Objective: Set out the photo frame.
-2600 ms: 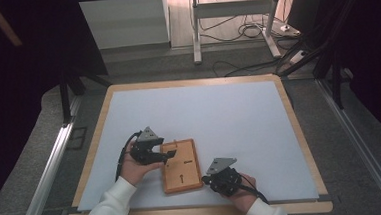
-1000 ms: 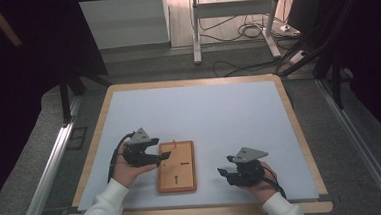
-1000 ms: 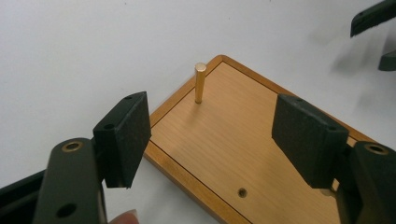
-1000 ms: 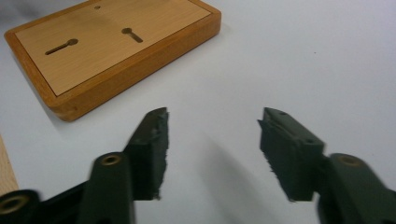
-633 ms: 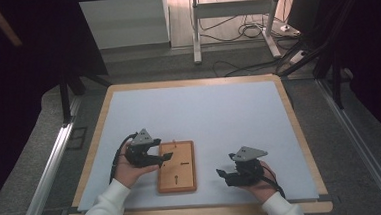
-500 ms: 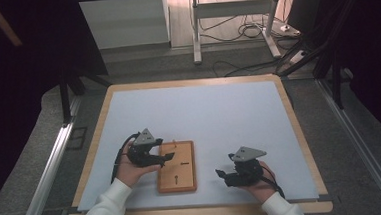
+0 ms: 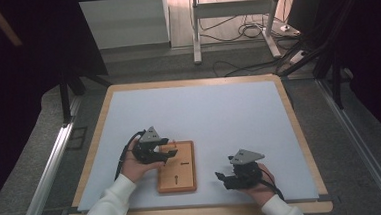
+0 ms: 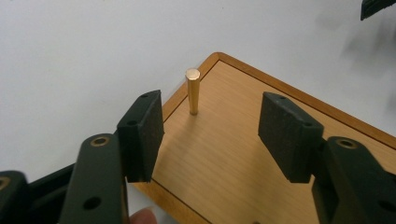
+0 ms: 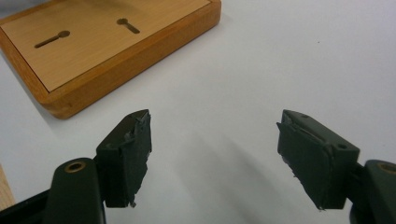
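A small wooden board (image 7: 183,177) lies on the white mat near the table's front edge. A short brass peg (image 8: 192,91) stands upright near one corner of the board (image 8: 243,154). My left gripper (image 7: 167,154) hovers open over that corner, its jaws (image 8: 210,135) wide apart just short of the peg and holding nothing. My right gripper (image 7: 223,177) rests to the right of the board, apart from it. It is open over bare mat (image 9: 212,158). In the right gripper view two keyhole slots (image 9: 51,39) show in the board's top (image 9: 93,46).
The white mat (image 7: 204,111) covers a table with a wooden rim (image 7: 300,131). Behind the table are a metal stand (image 7: 233,19) and loose cables (image 7: 246,31) on the floor. Aluminium rails (image 7: 47,171) run along both sides.
The right gripper has drawn away from the board's right edge to the right and now rests on the mat. The left gripper stays at the board's far left corner, barely shifted.
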A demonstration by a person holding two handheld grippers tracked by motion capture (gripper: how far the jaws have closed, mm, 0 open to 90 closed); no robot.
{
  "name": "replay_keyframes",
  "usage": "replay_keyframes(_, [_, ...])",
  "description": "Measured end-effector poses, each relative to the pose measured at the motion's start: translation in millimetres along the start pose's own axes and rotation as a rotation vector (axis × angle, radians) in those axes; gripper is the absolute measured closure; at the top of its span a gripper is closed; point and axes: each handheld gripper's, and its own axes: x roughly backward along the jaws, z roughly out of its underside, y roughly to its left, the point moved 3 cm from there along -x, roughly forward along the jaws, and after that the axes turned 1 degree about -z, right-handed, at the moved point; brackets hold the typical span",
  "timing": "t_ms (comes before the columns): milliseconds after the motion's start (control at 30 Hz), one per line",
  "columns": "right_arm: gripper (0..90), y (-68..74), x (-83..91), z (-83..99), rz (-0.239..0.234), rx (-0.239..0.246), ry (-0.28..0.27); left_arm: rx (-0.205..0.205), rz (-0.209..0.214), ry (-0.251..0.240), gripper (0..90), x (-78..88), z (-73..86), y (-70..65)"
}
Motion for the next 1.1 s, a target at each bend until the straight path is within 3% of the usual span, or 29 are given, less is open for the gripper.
replay_keyframes(333, [26.0,3.9,3.9,2.8,0.022,0.000,-0.001,-0.005,0.006,0.008,54.4,-20.5,-7.1,5.8])
replay_keyframes(500, [26.1,4.0,3.7,2.7,0.023,-0.001,-0.001,-0.002,0.025,0.006,67.0,-23.9,-6.9,7.3])
replay_keyframes(767, [26.0,6.5,2.9,1.7,0.019,0.007,-0.001,-0.006,0.010,0.015,82.4,-23.3,-6.0,10.3])
replay_keyframes(967, [26.0,9.1,2.7,0.2,0.016,0.015,-0.010,0.020,0.042,0.022,83.9,-23.7,-6.9,14.1])
replay_keyframes(1100, [24.7,13.7,4.7,-3.7,0.017,0.049,-0.031,0.034,0.074,0.031,83.9,-23.9,-7.3,18.1])
